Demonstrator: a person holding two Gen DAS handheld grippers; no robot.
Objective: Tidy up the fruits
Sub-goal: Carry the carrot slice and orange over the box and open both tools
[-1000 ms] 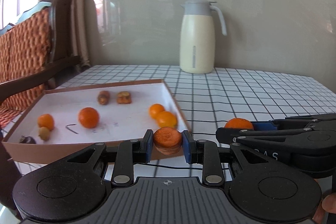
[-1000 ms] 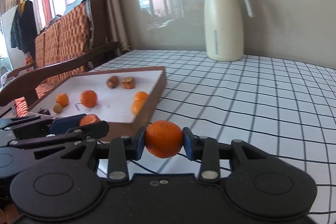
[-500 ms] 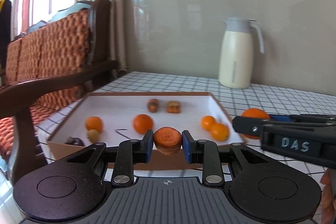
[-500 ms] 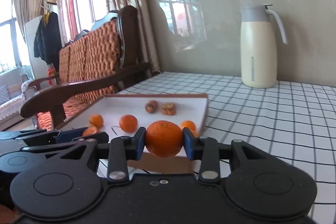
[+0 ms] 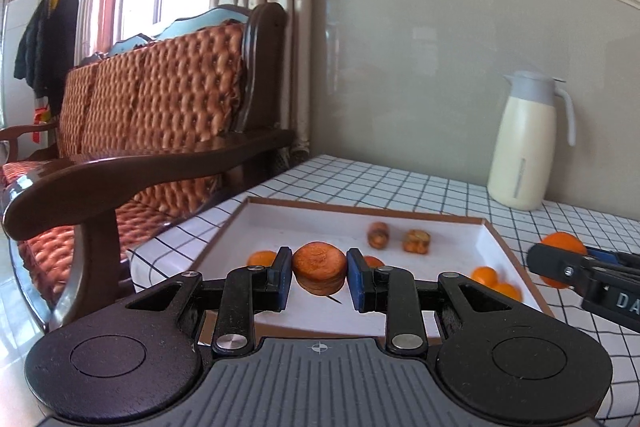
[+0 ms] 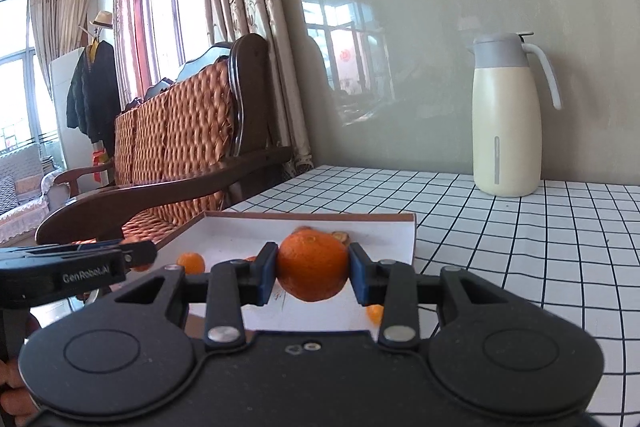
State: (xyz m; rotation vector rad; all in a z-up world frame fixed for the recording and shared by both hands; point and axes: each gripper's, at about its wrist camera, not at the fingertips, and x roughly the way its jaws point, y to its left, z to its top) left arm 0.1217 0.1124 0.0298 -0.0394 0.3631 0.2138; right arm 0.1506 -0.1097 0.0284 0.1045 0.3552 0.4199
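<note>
My left gripper (image 5: pixel 319 275) is shut on a flat, dried-looking orange fruit (image 5: pixel 319 267), held above the near edge of a shallow white box (image 5: pixel 490 239) with brown sides. My right gripper (image 6: pixel 313 273) is shut on a round orange (image 6: pixel 313 265) just above the same box (image 6: pixel 408 239). In the left wrist view the right gripper's finger (image 5: pixel 560 269) and its orange (image 5: pixel 560 243) show at the far right. Inside the box lie several small oranges (image 5: pixel 484 274) and two brownish fruit pieces (image 5: pixel 416 241). The left gripper's finger (image 6: pixel 132 254) shows at the left of the right wrist view.
A cream thermos jug (image 6: pixel 506 115) stands at the back of the checked tablecloth (image 6: pixel 540 251), near the wall. A wooden bench with woven orange cushions (image 5: pixel 160 115) stands close to the table's left side. Open tablecloth lies right of the box.
Both grippers have swung left and risen a little with their fruits still gripped. The box has shifted from left of centre to straight ahead, and the bench now fills the left side.
</note>
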